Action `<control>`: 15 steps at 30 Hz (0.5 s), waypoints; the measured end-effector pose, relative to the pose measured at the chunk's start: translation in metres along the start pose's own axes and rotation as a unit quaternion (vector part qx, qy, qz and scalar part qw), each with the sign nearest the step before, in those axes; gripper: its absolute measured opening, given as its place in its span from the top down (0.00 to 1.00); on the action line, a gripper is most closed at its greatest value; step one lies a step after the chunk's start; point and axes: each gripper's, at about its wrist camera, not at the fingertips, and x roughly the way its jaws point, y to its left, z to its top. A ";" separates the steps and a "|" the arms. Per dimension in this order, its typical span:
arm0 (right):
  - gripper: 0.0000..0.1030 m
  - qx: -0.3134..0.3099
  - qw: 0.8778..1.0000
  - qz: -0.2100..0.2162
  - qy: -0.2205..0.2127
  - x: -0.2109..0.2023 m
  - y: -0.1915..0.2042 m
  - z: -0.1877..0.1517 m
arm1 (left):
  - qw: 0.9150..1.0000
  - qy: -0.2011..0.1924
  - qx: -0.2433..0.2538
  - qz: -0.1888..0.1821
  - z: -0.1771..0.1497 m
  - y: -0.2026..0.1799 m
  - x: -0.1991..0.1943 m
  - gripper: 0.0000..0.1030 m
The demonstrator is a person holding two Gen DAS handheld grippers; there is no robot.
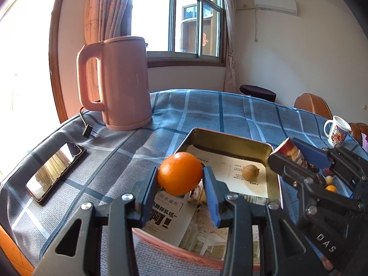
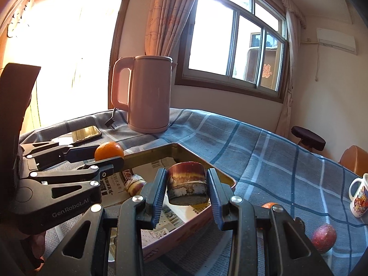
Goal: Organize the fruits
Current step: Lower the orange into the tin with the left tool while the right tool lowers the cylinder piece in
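My left gripper (image 1: 180,177) is shut on an orange mandarin (image 1: 179,173) and holds it above the near left edge of a rectangular metal tray (image 1: 227,139) lined with paper. A small brown fruit (image 1: 250,172) lies in the tray. My right gripper (image 2: 186,185) is shut on a short purple-brown sugarcane piece (image 2: 187,184) over the tray (image 2: 226,179). Another cane piece (image 2: 135,182) lies in the tray. The left gripper with the mandarin (image 2: 108,151) shows at left in the right wrist view.
A pink kettle (image 1: 117,82) with its plug (image 1: 87,131) and a phone (image 1: 56,170) are at the back left on the blue checked cloth. A mug (image 1: 336,131) stands at right. A purple passion fruit (image 2: 323,236) and a small orange fruit (image 2: 269,205) lie right of the tray.
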 end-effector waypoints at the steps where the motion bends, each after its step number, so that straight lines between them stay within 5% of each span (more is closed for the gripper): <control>1: 0.64 -0.001 1.000 0.002 0.003 0.003 0.001 0.000 | 1.000 0.002 0.000 0.000 0.000 0.000 0.001 0.60; 15: 0.64 -0.001 0.998 0.025 0.052 0.023 0.003 -0.002 | 1.000 0.028 0.012 0.002 -0.005 -0.004 0.013 0.60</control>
